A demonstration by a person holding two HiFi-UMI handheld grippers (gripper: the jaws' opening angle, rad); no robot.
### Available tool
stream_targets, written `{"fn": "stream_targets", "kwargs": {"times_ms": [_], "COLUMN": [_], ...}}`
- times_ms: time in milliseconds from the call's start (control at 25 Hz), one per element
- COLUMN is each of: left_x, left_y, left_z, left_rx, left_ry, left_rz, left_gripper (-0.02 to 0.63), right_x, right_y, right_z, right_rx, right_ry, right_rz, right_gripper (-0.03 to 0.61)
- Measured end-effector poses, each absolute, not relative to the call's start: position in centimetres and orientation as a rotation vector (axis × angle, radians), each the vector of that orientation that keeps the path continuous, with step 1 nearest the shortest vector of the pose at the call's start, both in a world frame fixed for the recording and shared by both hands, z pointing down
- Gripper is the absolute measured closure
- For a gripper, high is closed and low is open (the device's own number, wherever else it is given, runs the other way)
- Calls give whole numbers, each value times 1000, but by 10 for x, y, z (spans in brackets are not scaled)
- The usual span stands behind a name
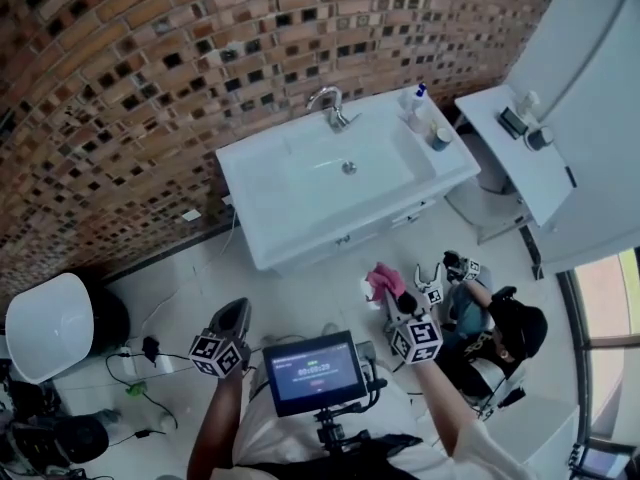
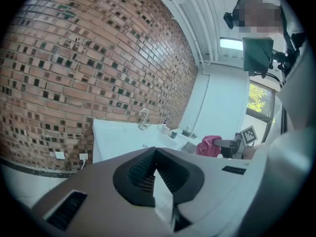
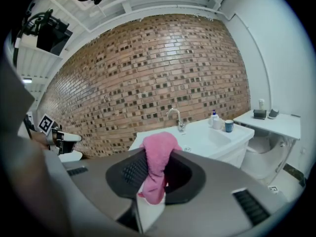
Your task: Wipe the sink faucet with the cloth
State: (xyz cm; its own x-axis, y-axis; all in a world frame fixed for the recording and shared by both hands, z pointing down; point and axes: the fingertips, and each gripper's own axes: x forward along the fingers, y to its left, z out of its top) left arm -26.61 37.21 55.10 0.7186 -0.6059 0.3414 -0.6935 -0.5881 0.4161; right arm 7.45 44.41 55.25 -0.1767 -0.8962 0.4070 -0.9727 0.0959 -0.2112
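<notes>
My right tongs [image 3: 154, 168] are clamped on the pink cloth [image 3: 157, 154]. It is pinched partway along, so a rounded wad stands out past the tips and a tail hangs below them; I judge I hold it that way so the soft bulge meets the metal before the hard jaws do. The cloth is up in the air with me, well back from the front edge of the sink [image 1: 240, 183] and touching no part of it. My left tongs [image 2: 155, 156] are closed tip to tip with nothing between them, held low before the left end of the sink's front, out of the path. I see no job for them unless the spout needs steadying. The faucet [image 1: 332, 106] stands upright at the middle of the sink's back rim, close to the brick wall [image 1: 120, 88], with its spout curving forward over the basin, so I must reach across the whole basin to get at it. A soap bottle [image 1: 417, 101] and a cup [image 1: 441, 138] sit at the sink's back right corner, close enough to the faucet that a wide sweep from my right side could knock them. As far as I can judge, no wiping has begun
</notes>
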Motion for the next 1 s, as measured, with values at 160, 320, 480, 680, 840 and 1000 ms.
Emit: {"fn": "stream_targets", "kwargs": {"times_ms": [160,320,480,680,840,1000], "left_x": [-282,-300,-323,-341,-348,-359], "left_y": [365,361,356,347,339,335], "left_z": [545,546,553,557,561,568], "left_rx": [2389,2402,2405,2402,2408,2399], "left_ry": [-967,-948,-917,-905,-895,-883], "left_rz": [195,198,209,180,158,148], "left_gripper": [618,618,618,618,618,619], "right_x": [59,39,22,7,-2,-25], "right_y": [441,435,432,436,432,426], "right_z": [544,536,529,522,525,517], "right_rx": [1961,1991,2076,2128,2140,2096], "right_ry": [-2166,-2203,-2203,-2188,-2189,-2186], "right_rz": [717,762,841,871,879,865], "right_gripper": [491,491,494,502,502,502]}}
